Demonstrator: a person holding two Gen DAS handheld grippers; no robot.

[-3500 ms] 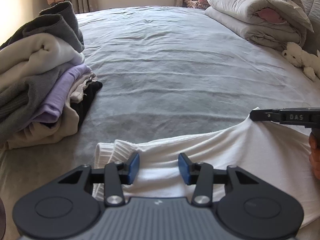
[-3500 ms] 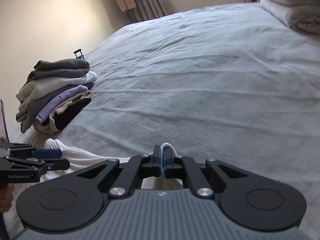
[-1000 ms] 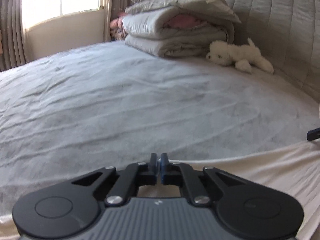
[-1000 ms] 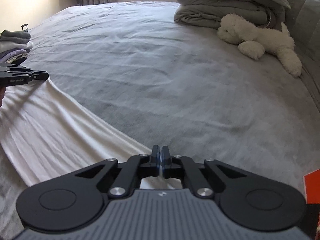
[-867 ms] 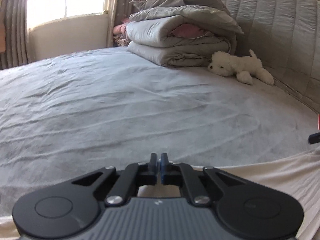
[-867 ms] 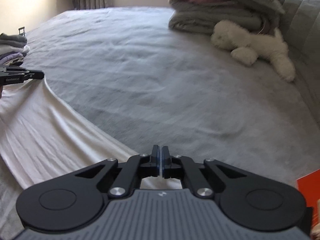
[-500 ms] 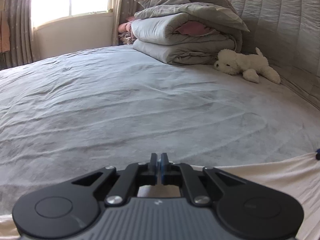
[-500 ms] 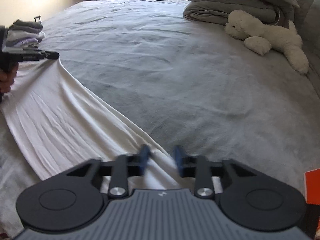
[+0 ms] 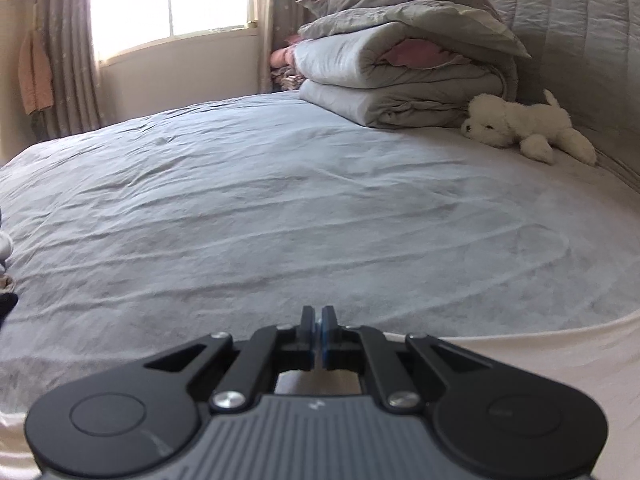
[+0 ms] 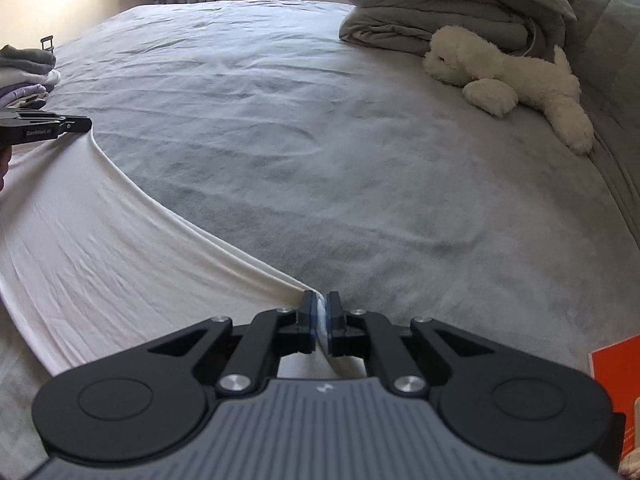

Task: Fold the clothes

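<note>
A white garment lies stretched across the near side of the grey bed. My right gripper is shut on one corner of its edge, white cloth showing between the blue pads. My left gripper appears at the far left of the right wrist view, shut on the opposite corner, and the fabric edge runs taut between the two. In the left wrist view the left gripper has its pads pressed together, with the white garment spreading off to the right beneath it.
A folded grey duvet and a white plush dog lie near the quilted headboard. A pile of folded clothes sits at the bed's left side. An orange object shows at the right edge. Window and curtains stand behind.
The right gripper opened half a second ago and has shut again on the garment's edge. The left gripper stayed shut on its corner, and the cloth between them is pulled straighter.
</note>
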